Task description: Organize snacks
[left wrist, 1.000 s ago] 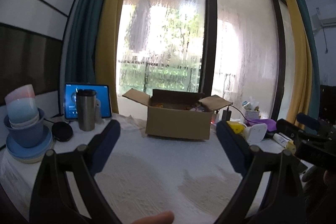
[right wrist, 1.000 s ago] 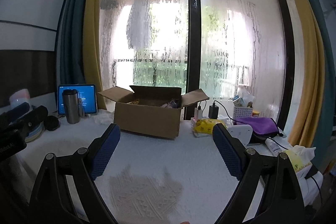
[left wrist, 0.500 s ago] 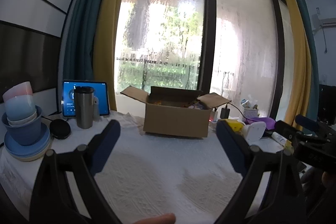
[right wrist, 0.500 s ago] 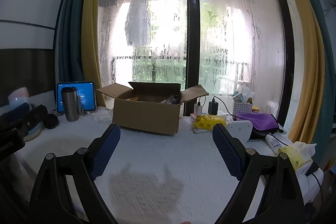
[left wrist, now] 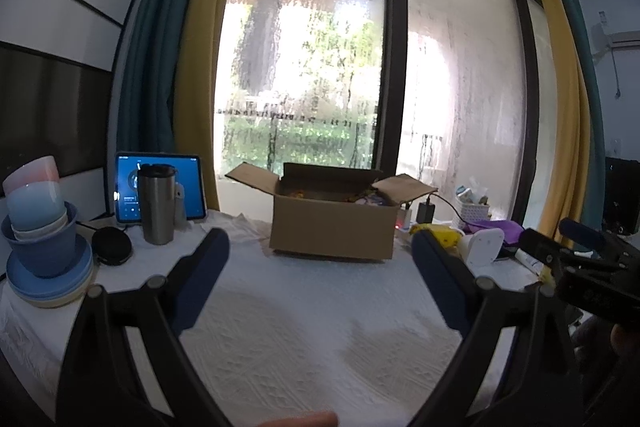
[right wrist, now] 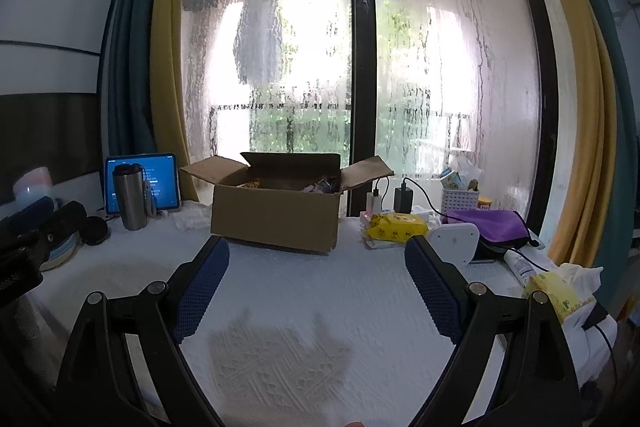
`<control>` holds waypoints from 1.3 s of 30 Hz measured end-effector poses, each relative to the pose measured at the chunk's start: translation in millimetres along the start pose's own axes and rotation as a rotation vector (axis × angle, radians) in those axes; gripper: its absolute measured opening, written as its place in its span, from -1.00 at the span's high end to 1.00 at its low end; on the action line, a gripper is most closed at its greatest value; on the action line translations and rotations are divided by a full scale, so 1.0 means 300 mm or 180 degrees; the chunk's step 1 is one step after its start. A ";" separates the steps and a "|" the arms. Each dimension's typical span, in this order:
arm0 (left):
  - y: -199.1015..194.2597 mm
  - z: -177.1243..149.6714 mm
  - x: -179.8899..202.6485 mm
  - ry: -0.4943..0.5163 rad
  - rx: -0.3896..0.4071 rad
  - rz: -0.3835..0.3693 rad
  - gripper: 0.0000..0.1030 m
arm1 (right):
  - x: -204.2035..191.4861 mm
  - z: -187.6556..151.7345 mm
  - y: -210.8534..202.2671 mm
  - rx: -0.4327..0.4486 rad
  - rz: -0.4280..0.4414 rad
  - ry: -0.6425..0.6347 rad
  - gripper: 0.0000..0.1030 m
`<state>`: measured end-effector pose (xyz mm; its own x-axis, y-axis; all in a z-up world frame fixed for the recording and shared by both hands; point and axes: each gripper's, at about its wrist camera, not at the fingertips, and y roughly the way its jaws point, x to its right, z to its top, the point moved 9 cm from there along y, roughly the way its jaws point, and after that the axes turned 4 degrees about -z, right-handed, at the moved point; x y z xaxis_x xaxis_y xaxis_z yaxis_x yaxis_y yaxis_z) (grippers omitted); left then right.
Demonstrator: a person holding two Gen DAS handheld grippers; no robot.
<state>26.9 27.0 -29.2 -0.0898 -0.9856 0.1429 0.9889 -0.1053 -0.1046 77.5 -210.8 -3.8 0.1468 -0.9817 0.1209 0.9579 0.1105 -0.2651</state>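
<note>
An open cardboard box [left wrist: 332, 231] stands at the back of the white-clothed table [left wrist: 304, 327], in front of the window. Snack packets show inside it, only partly, over its front wall. It also shows in the right wrist view [right wrist: 276, 219]. My left gripper [left wrist: 320, 247] is open and empty, held above the table well short of the box. My right gripper [right wrist: 316, 251] is open and empty too, also short of the box. The right gripper's body shows at the right edge of the left wrist view [left wrist: 588, 267].
At the left stand a steel tumbler [left wrist: 157, 203], a lit tablet [left wrist: 192, 187], stacked blue bowls and cups [left wrist: 40, 227] and a black puck [left wrist: 112, 245]. At the right lie a yellow wipes pack [right wrist: 396, 227], a white device [right wrist: 456, 241], a purple pouch [right wrist: 492, 223], chargers and a tissue pack [right wrist: 560, 291].
Both views have tilted slightly upward, so the box sits a little lower and nearer in frame. Both grippers stay open and empty.
</note>
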 end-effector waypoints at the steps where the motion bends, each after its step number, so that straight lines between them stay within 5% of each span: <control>1: 0.001 0.000 0.001 0.0001 -0.0001 -0.0004 -0.82 | 0.000 0.000 0.000 0.0004 0.0001 0.0003 -0.78; 39: 0.011 -0.023 0.002 0.0036 -0.0020 0.0004 -0.82 | 0.016 -0.036 0.024 -0.0107 0.0025 0.0030 -0.78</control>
<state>29.2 25.2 -36.3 -0.0901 -0.9872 0.1318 0.9883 -0.1050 -0.1109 82.4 -216.5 -15.4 0.1517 -0.9823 0.1099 0.9478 0.1130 -0.2980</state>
